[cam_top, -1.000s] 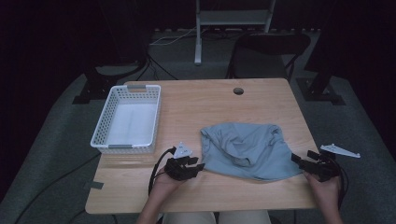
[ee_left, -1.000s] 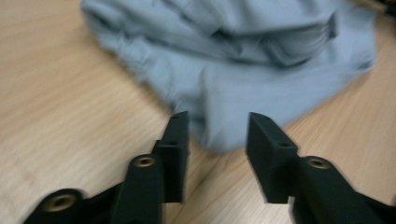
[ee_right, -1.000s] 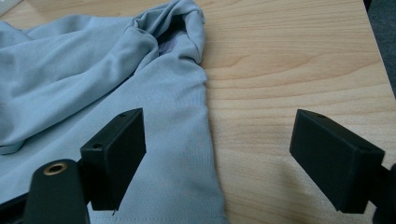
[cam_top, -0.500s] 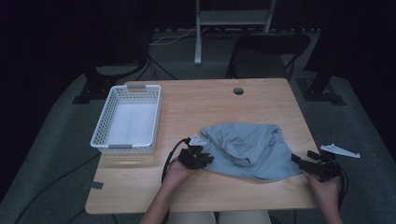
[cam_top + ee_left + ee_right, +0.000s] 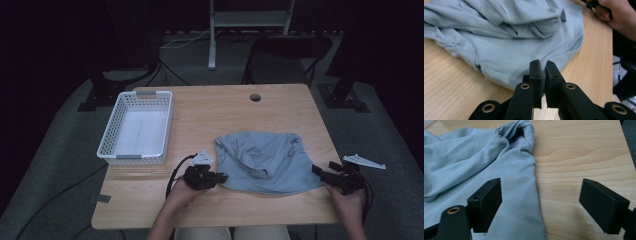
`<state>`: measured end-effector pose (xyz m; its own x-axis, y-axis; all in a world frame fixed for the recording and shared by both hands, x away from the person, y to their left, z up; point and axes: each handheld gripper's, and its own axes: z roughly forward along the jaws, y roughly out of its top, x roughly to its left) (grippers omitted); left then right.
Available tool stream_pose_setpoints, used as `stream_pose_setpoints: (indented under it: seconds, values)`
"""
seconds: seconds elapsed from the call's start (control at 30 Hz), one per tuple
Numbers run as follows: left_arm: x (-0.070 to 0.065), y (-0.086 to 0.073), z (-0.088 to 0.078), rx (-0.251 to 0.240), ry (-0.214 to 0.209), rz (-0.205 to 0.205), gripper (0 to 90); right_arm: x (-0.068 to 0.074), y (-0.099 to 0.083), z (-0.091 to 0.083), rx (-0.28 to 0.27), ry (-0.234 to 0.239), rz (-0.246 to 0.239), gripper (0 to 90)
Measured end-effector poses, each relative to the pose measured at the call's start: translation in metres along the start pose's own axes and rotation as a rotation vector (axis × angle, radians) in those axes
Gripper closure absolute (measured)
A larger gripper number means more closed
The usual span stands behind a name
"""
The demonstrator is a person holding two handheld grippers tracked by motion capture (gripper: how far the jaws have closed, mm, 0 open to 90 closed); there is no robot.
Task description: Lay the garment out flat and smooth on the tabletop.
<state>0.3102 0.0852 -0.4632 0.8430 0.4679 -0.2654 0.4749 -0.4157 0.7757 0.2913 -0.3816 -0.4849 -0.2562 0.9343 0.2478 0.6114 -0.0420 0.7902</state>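
White perforated plastic basket [image 5: 136, 129] on wooden counter [image 5: 210, 115], empty. Left hand-held gripper [image 5: 223, 176] just closed, seemingly pinching crumpled pale-blue cotton shirt [image 5: 265, 162] hem. Right hand-held gripper [image 5: 317, 170] gaped open at other edge. Folding not begun.

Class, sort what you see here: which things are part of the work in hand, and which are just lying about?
In the job:
- grey shirt
- left gripper, shut on the shirt's near edge
- right gripper, open at the shirt's other side

Lying about:
- white basket
- black chair behind the table
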Motion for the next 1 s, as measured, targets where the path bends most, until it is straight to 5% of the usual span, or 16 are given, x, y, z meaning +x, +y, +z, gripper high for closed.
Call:
stream_pose_setpoints:
  seconds: [0.37,0.5,0.63,1.0]
  values:
    - [0.006,-0.021,-0.011,0.013,-0.072,-0.004,85.6,0.0,0.0,0.0,-0.001,0.0,0.003,17.8]
    - [0.003,-0.026,-0.015,0.022,-0.107,-0.003,75.2,0.0,0.0,0.0,-0.002,-0.002,0.003,17.7]
    - [-0.002,-0.029,-0.017,0.033,-0.117,0.009,66.9,-0.001,0.0,-0.001,-0.005,-0.002,0.008,17.7]
    - [-0.003,-0.034,-0.02,0.034,-0.103,-0.001,62.2,-0.003,0.0,-0.002,-0.021,0.005,0.026,17.6]
